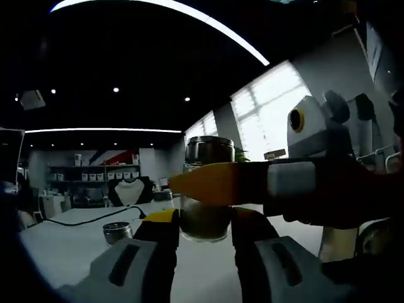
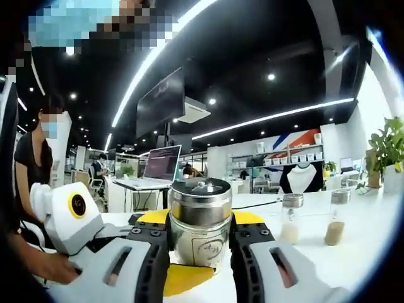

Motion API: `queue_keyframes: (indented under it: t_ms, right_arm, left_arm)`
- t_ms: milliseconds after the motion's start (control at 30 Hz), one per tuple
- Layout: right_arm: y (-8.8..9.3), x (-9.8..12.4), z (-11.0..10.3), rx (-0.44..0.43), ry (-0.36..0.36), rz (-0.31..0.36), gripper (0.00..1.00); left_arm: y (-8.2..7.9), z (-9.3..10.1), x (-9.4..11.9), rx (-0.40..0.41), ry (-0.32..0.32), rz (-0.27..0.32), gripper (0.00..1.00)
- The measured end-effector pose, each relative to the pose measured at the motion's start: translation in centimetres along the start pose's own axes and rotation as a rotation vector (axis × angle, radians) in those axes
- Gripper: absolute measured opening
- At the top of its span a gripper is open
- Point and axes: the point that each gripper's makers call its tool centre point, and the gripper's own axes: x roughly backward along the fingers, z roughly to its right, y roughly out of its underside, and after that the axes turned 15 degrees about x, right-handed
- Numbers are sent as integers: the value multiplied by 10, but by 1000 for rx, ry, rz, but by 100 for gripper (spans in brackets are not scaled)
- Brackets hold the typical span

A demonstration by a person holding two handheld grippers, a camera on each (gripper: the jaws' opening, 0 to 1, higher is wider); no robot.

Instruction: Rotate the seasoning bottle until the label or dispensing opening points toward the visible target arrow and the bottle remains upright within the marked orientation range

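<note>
A white table [image 2: 372,233] is seen, with the seasoning bottle [image 2: 201,221] near and two small shakers [image 2: 291,218] farther right.

No legible text, brand, number or sign appears in either view. The seasoning bottle [image 2: 201,222] carries a label with dark markings, too small and blurred to read. The laptop [image 2: 161,164] screen displays lines of text, also unreadable.
</note>
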Motion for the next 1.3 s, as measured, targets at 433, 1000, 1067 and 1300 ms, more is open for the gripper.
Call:
queue_keyframes:
  t_ms: [433,1000,1067,1300]
  right_arm:
    - [-7,9,-21,-31,-209,64,32]
    - [-23,28,-52,-127,-551,81,33]
    - [-25,31,-59,-123,-598,79,33]
    - [-16,27,-63,-62,-573,26,33]
  left_arm:
    - [-6,2,16,188,109,44,34]
    - [-18,25,39,392,554,-59,34]
    - [-19,28,42,389,598,-71,34]
    - [-7,31,41,365,635,-204,34]
